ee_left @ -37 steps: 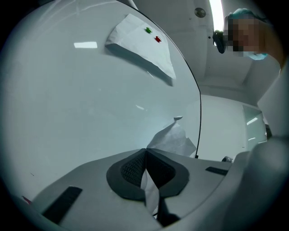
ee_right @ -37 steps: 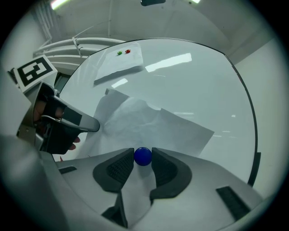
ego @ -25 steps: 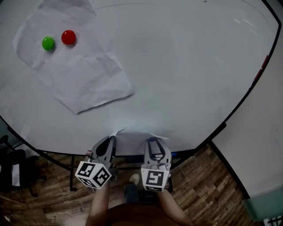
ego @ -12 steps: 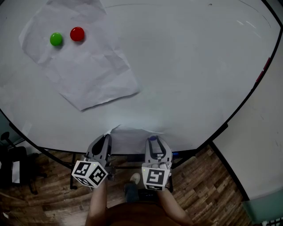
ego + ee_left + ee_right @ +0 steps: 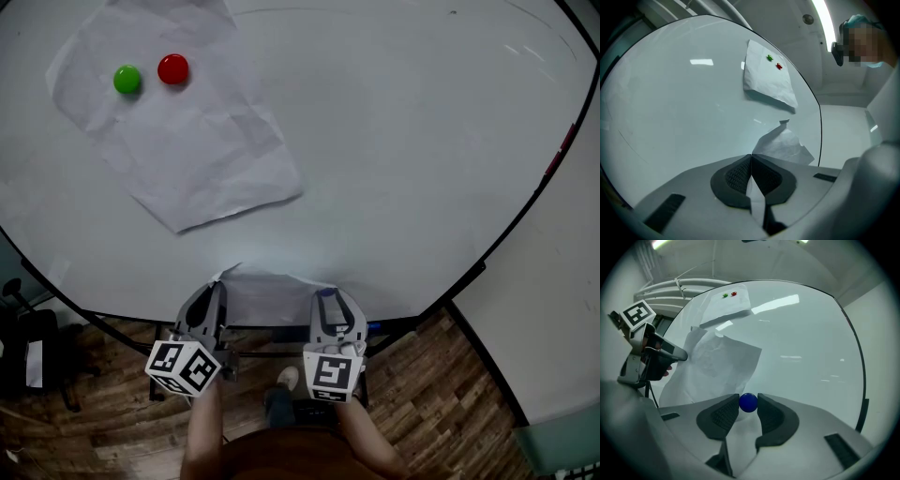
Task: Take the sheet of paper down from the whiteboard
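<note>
Paper [image 5: 785,145] hangs pinched in left tongs [image 5: 751,161]; right tongs [image 5: 748,405] clamp blue magnet [image 5: 748,401]. Seemingly freed; next, draw it clear of whiteboard [image 5: 403,141].

Underfoot, a brown wooden floor [image 5: 441,394] of short planks, edged on the right by a plain white wall [image 5: 562,319] with a pale green skirting [image 5: 553,442]. Overhead, a long strip light [image 5: 825,18] glowing bright, and white pipes [image 5: 684,287] high up.
</note>
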{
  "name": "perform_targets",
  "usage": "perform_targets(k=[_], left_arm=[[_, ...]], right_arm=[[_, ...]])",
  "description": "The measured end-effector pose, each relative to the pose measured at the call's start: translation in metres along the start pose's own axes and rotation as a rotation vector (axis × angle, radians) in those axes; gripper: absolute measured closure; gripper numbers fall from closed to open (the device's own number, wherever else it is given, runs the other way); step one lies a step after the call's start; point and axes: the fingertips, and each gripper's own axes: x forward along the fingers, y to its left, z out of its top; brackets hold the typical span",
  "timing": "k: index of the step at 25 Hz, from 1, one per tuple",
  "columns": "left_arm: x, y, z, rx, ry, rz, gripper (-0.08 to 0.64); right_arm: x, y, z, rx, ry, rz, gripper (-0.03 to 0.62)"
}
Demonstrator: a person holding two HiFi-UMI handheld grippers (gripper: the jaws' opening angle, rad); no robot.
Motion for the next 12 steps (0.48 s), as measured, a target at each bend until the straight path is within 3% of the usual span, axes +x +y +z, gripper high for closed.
perform_targets(k=[12], left_arm=[[-0.008, 0.015, 0.011, -0.053, -0.041, 0.025, 0.535]], right_arm=[[0.002, -0.002, -0.002, 0.001, 0.015, -0.001, 0.457]])
